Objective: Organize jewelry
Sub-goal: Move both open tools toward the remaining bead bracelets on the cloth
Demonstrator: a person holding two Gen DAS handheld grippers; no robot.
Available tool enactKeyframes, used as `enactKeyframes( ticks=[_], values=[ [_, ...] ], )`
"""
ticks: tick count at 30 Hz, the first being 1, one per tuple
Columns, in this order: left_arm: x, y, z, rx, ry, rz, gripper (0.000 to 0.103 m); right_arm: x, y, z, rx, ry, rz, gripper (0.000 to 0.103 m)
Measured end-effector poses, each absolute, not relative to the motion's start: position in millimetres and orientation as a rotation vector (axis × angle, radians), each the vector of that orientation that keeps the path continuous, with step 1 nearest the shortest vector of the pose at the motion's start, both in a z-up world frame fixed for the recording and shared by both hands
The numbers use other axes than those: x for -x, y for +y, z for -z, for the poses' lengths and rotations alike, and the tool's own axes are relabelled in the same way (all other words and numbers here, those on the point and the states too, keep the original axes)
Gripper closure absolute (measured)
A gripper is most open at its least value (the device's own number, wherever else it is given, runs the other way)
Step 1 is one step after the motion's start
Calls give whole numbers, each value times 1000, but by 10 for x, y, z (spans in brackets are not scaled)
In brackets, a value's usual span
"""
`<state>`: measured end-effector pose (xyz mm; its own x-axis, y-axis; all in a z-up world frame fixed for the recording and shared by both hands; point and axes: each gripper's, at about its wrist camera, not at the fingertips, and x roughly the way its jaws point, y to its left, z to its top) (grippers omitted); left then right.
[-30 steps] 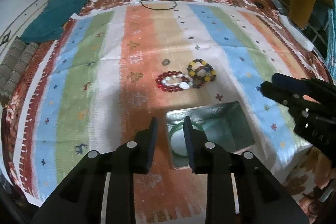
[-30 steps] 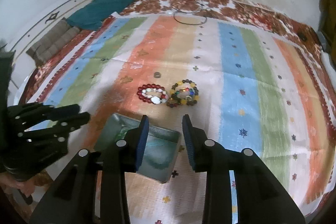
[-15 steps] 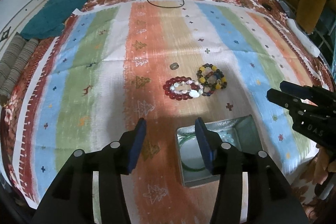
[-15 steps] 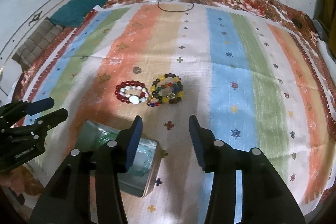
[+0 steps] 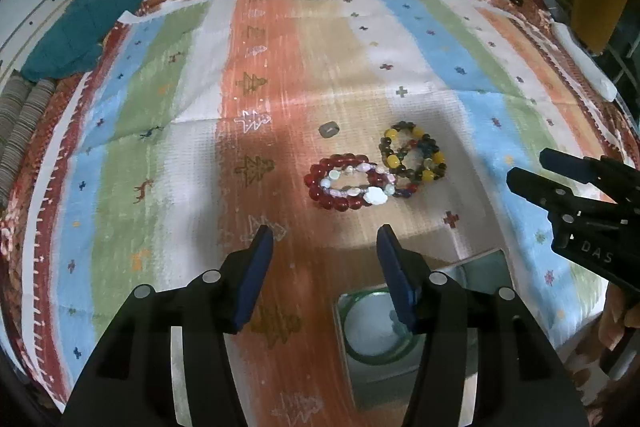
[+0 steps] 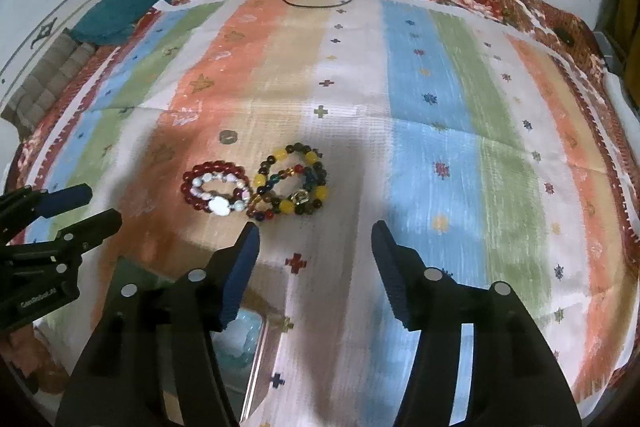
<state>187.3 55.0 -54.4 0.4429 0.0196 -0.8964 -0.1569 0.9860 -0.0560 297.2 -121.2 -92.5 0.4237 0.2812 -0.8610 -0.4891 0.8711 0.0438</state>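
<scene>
Two claws hang above the striped cloth (image 5: 160, 131), and both have their fingers wide apart with nothing in them. The left claw (image 5: 325, 269) is just over the shiny metal box (image 5: 486, 263), and a green ring bangle (image 5: 362, 351) lies inside it, so I think the box is where the jewelry goes. The right claw (image 6: 315, 269) points at the beads, likely to pick some up. A red bead bracelet (image 6: 214, 187) and a yellow and dark bead bracelet (image 6: 294, 187) lie touching on the cloth. A small grey ring (image 6: 228, 136) sits near them.
</scene>
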Motion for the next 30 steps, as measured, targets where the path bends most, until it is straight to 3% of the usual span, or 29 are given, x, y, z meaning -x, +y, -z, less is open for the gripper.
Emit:
enactKeyframes(
  ticks=[30],
  values=[
    [-2443,513,1030,104,1212,-34,48,-3535,-948,1347,285,1103,-438,42]
  ],
)
